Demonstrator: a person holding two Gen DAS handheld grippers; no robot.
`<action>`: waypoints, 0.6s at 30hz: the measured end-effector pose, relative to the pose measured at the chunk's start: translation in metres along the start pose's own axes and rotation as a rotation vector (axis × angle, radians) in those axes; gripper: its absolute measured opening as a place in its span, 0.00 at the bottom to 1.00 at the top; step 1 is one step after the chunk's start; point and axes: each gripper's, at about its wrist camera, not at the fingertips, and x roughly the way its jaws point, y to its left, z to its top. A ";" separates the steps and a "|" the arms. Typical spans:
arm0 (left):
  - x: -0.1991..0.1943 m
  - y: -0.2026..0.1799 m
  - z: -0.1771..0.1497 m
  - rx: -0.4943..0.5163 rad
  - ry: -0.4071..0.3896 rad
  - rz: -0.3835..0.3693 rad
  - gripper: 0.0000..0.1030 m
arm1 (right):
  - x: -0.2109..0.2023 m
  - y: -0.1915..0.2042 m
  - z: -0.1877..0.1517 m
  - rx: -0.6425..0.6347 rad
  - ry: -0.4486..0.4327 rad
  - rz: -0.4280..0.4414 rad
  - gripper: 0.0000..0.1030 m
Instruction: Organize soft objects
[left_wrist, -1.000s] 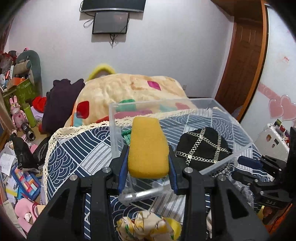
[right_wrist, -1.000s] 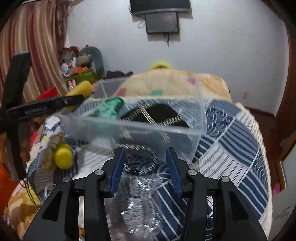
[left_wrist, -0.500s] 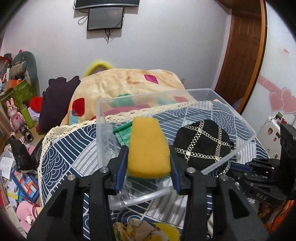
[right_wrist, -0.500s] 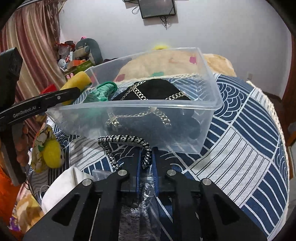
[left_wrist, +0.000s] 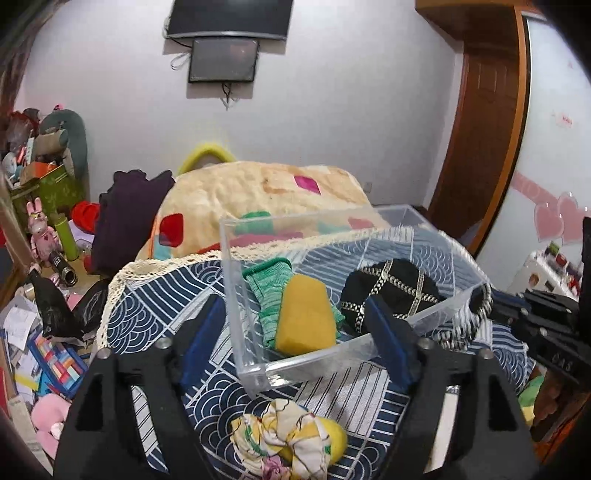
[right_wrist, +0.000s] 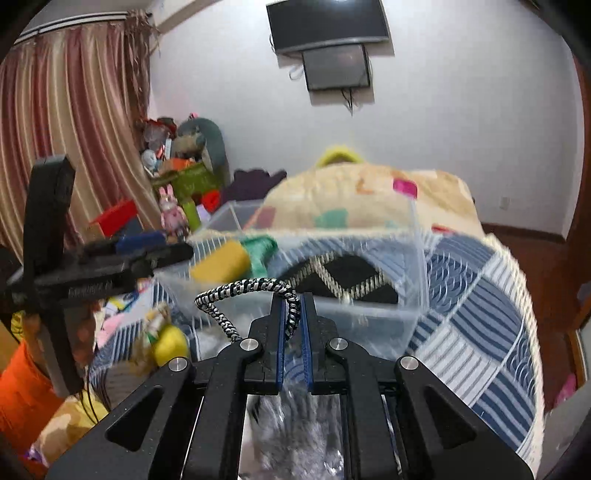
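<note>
A clear plastic box (left_wrist: 255, 373) stands on the blue patterned cloth. A yellow sponge (left_wrist: 304, 319) lies inside it, on a green sock (left_wrist: 267, 291) and beside a black chain-patterned pouch (left_wrist: 391, 288). My left gripper (left_wrist: 295, 347) is open and empty, its jaws spread around the box's near corner. My right gripper (right_wrist: 293, 325) is shut on a black-and-white braided cord (right_wrist: 240, 290) and holds it up in front of the box (right_wrist: 369, 317). The sponge also shows in the right wrist view (right_wrist: 219, 264).
A floral cloth bundle with a yellow ball (left_wrist: 291, 443) lies on the cloth near the box. A beige quilt (left_wrist: 258, 199) is heaped behind. Toys and clutter (left_wrist: 44, 236) fill the floor at left. A wooden door (left_wrist: 480, 140) stands at right.
My left gripper opened and let the yellow sponge drop into the box. My right gripper closed on the braided cord and lifted it.
</note>
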 end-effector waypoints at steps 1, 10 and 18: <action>-0.003 0.001 0.000 -0.005 -0.007 -0.001 0.82 | 0.002 0.003 0.005 -0.004 -0.006 -0.003 0.07; -0.021 0.014 -0.018 -0.031 -0.003 0.015 0.87 | 0.042 0.000 0.027 -0.009 -0.002 -0.116 0.07; -0.017 0.019 -0.056 -0.077 0.050 -0.009 0.89 | 0.056 0.000 0.016 -0.041 0.058 -0.187 0.07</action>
